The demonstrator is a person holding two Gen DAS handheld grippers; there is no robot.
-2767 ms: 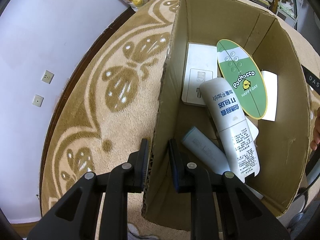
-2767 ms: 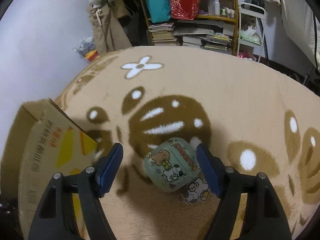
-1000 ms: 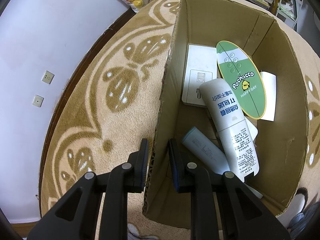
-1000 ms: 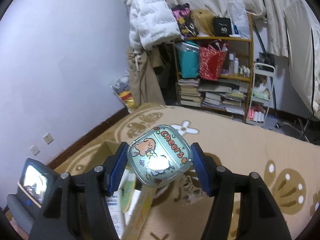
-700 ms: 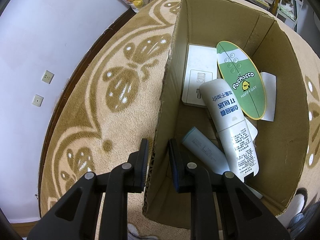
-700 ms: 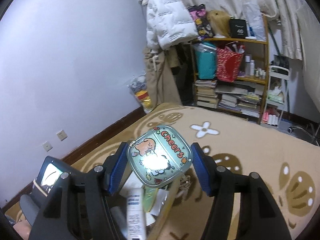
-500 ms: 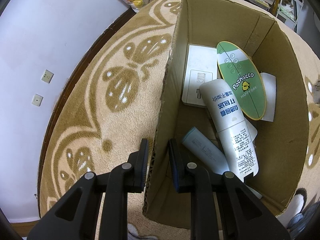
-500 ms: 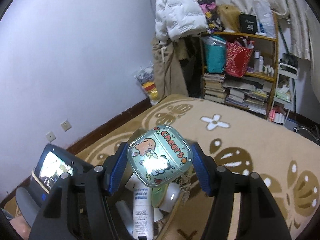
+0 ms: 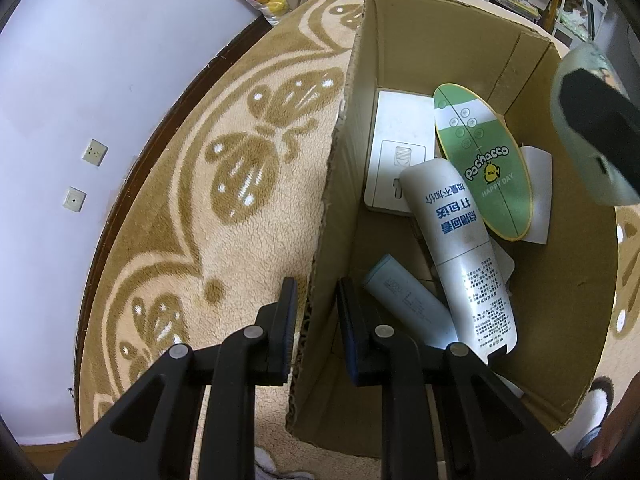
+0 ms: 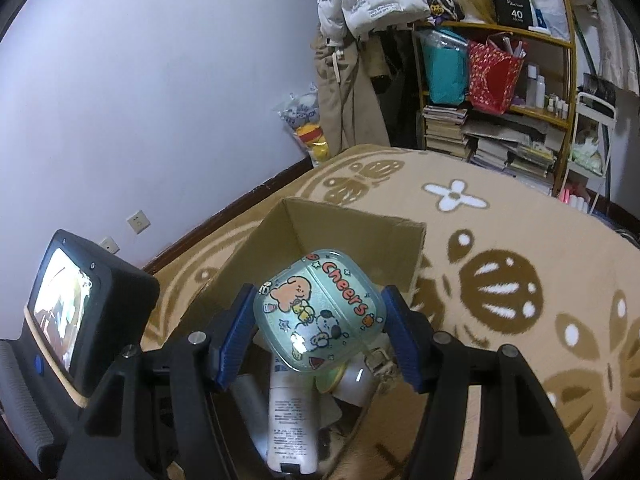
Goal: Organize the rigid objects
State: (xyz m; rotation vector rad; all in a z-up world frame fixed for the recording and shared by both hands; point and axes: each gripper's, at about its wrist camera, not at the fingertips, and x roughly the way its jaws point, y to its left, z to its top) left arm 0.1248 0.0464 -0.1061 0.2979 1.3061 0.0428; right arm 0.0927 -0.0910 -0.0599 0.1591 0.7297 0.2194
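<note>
The pale green rounded plastic case printed with cartoon animals and the word "Cheers" (image 10: pixel 318 312) sits clamped between the blue-padded jaws of the right gripper (image 10: pixel 320 336), held in the air above the open brown cardboard box (image 10: pixel 352 236) that stands on the beige patterned carpet (image 10: pixel 520 264). The jaws are spread about as wide as the case and press on its two sides.

The left gripper (image 9: pixel 316 308) has its jaws nearly together, pinching the box's near side wall, one jaw outside and one inside.

The step in hand looks like the drop-off: the case is over the opening but not yet in. The next move calls for lowering it past the rim, finding a free patch among the contents, then parting the jaws while the left gripper steadies the box.

The left wrist view lays out the contents: a white tube with blue lettering (image 9: pixel 460 248), a light blue cylinder (image 9: pixel 404 300), a green oval "Pochacco" card (image 9: pixel 484 160) and a flat white rectangular box (image 9: pixel 400 152), with the case only a blur at the right edge. The right wrist view shows the grip and print clearly, but the case hides most of the box floor.
</note>
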